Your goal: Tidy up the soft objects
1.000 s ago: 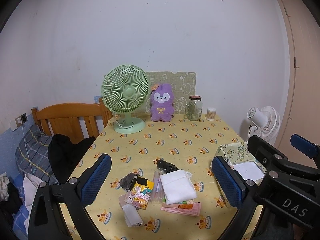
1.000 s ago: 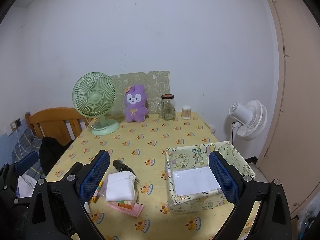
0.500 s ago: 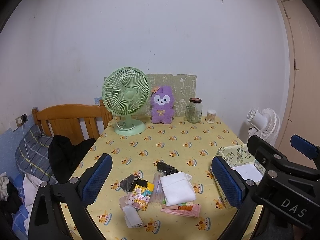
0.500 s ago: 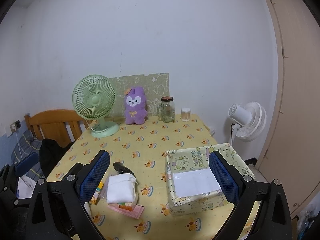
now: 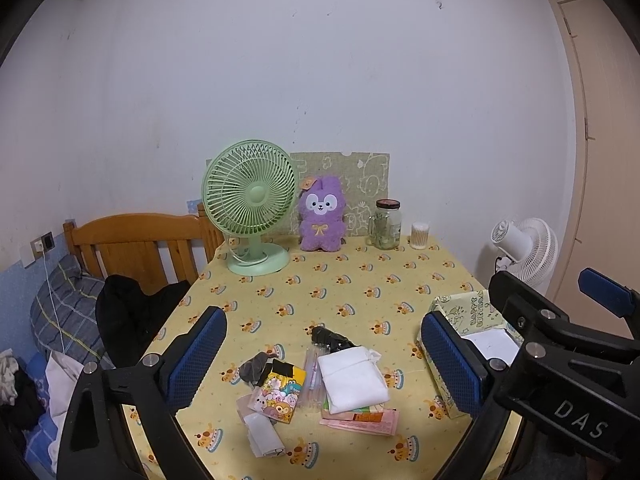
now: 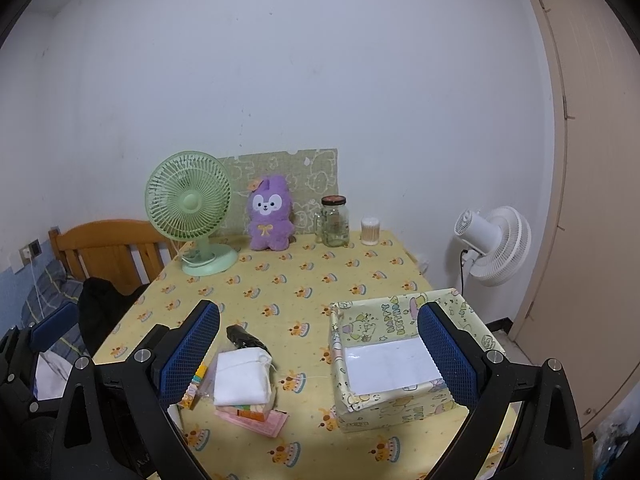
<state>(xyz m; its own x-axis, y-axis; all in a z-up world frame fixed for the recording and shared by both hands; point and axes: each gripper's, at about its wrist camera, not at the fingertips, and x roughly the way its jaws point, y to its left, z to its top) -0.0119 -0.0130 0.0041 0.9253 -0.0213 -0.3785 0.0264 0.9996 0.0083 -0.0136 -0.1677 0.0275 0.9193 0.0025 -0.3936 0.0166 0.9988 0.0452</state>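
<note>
The left gripper (image 5: 324,360) hangs above the near edge of the table (image 5: 360,280) with its blue-padded fingers (image 5: 196,356) spread wide and nothing between them, and the right gripper (image 6: 318,354) is held the same way, its fingers (image 6: 188,354) far apart and empty. Straight below and between the left fingers lies the heap of soft things near the table's front edge: a folded white drawstring pouch (image 5: 352,376) on top of pink packets (image 5: 360,416), a cartoon-printed pack (image 5: 276,394), a dark grey cloth (image 5: 256,366), a small black bundle (image 5: 328,336) just behind the pouch, and a pale folded piece (image 5: 262,434) nearest the edge. The step in hand looks like picking the first item, and the pouch seems the sensible one, being uppermost; a good grasp would likely come down over its middle and pinch the cloth itself, so that the packets beneath are not dragged along. To the right, near the table's front right corner, stands the open paper-covered box (image 6: 400,364) printed with birthday drawings; only a flat white sheet (image 6: 392,364) shows on its bottom, so nothing appears sorted yet. At the far edge stand a green desk fan (image 5: 250,208), a purple plush rabbit (image 5: 322,216), a lidded glass jar (image 5: 386,224) with something greenish inside that is too small to name, and a small tub of cotton swabs (image 5: 419,235)
</note>
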